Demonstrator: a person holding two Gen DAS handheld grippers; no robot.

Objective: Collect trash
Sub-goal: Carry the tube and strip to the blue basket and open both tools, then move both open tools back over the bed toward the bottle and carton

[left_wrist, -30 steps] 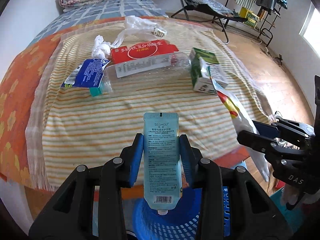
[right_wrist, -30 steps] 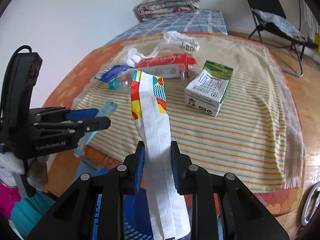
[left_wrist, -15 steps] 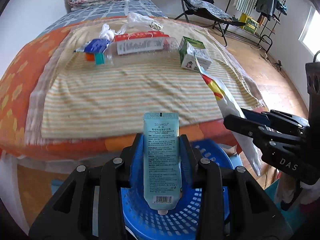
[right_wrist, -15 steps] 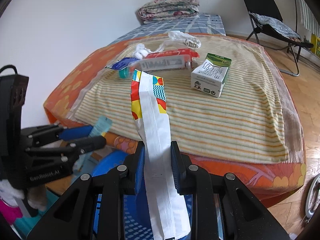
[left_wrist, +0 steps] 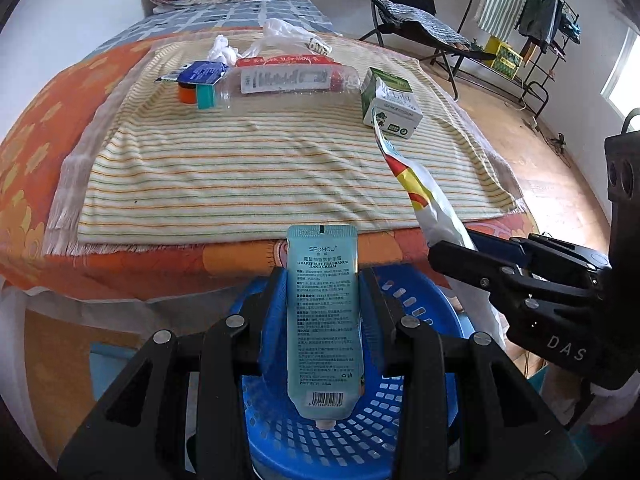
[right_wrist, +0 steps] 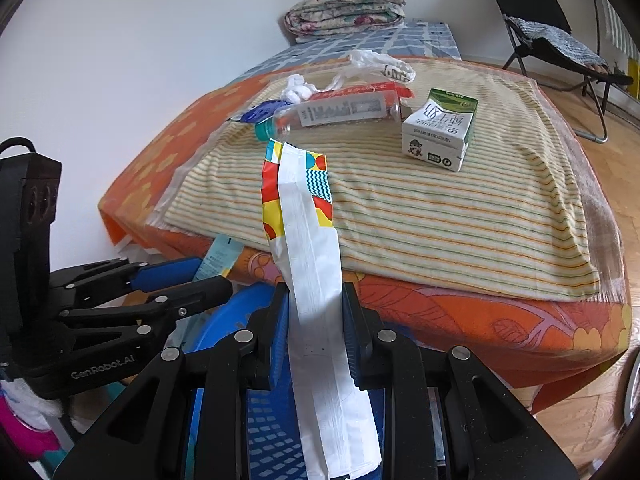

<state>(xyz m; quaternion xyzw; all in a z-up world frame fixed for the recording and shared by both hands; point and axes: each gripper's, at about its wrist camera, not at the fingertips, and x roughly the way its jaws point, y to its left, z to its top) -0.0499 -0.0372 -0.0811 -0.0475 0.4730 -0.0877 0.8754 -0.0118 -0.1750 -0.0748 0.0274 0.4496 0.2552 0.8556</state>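
Left wrist view: the left gripper (left_wrist: 323,304) clamps a teal hand-cream tube (left_wrist: 322,312) above the blue basket (left_wrist: 416,308) by the bed's near edge. The right gripper (right_wrist: 314,320) clamps a colourful wrapper (right_wrist: 308,248). On the striped towel (left_wrist: 256,160), toward the bed's far edge, lie a plastic bottle (left_wrist: 280,80), milk carton (left_wrist: 390,102) and crumpled tissue (left_wrist: 222,50).

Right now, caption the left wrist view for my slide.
Left gripper holds a hand cream tube above the blue basket.
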